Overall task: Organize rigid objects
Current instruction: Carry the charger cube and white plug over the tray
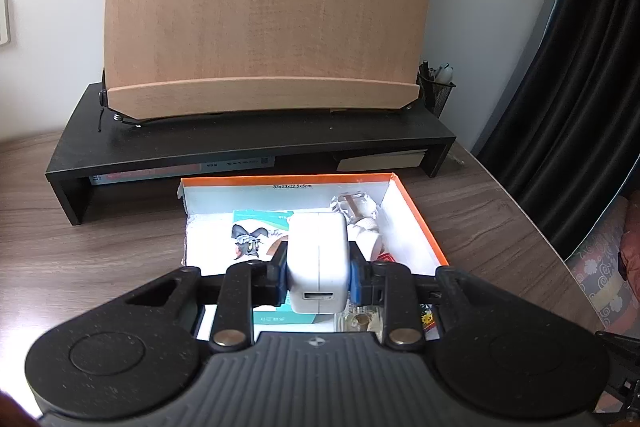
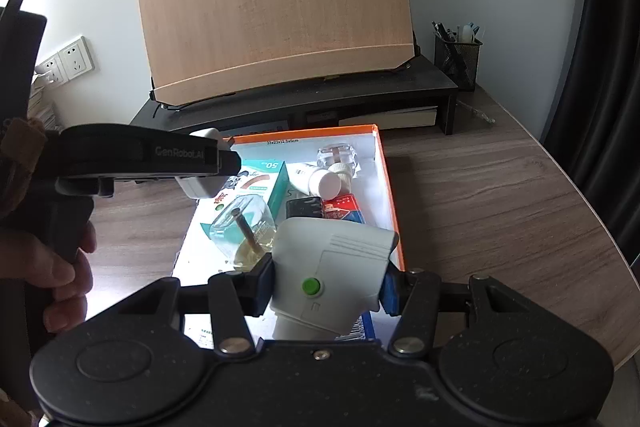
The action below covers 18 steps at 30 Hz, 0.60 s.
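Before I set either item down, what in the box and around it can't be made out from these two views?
- Box floor near edge: both wrist views, hidden by the tongs' bodies.
- White charger underside: left wrist view, faces away.
- Grey device with green button: right wrist view, lower end cut off by the right tongs.
- Print on the teal carton: mostly too small.
- Items under the black riser: shadowed.
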Each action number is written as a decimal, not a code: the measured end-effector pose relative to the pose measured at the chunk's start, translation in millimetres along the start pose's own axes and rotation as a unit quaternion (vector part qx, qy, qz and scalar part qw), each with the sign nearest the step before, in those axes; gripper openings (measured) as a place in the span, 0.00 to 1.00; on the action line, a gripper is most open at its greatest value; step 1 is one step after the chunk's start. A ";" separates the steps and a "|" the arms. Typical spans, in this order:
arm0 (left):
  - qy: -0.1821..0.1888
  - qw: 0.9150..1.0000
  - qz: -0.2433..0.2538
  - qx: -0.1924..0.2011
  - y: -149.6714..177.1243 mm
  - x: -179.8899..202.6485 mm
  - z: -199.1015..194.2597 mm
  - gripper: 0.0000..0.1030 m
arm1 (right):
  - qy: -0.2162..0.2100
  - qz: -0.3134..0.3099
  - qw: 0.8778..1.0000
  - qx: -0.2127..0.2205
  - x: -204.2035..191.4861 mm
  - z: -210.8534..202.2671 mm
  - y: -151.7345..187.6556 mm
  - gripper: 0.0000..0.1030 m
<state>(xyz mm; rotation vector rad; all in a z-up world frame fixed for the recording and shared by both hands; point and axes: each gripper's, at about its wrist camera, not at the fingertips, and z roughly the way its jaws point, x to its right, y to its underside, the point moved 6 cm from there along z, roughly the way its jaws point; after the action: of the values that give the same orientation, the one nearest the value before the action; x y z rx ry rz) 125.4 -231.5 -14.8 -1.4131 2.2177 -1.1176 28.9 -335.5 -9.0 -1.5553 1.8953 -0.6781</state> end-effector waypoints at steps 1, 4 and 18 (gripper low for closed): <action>0.000 1.000 0.000 -0.001 0.2 0.3 0.7 0.28 | 0.000 -0.001 1.000 -0.001 -0.5 0.4 0.6 0.60; 0.002 1.000 0.000 -0.003 0.7 0.2 2.5 0.28 | -0.001 -0.002 1.000 -0.004 -1.7 2.0 2.2 0.60; 0.010 1.000 0.004 -0.007 -5.8 -0.7 11.7 0.28 | 0.000 -0.003 1.000 -0.007 -5.6 8.8 -1.1 0.60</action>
<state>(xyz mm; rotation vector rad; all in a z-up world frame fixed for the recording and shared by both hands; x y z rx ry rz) 136.4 -237.5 -18.4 -1.4030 2.2475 -1.1217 36.8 -330.3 -13.6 -1.5709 1.8988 -0.6695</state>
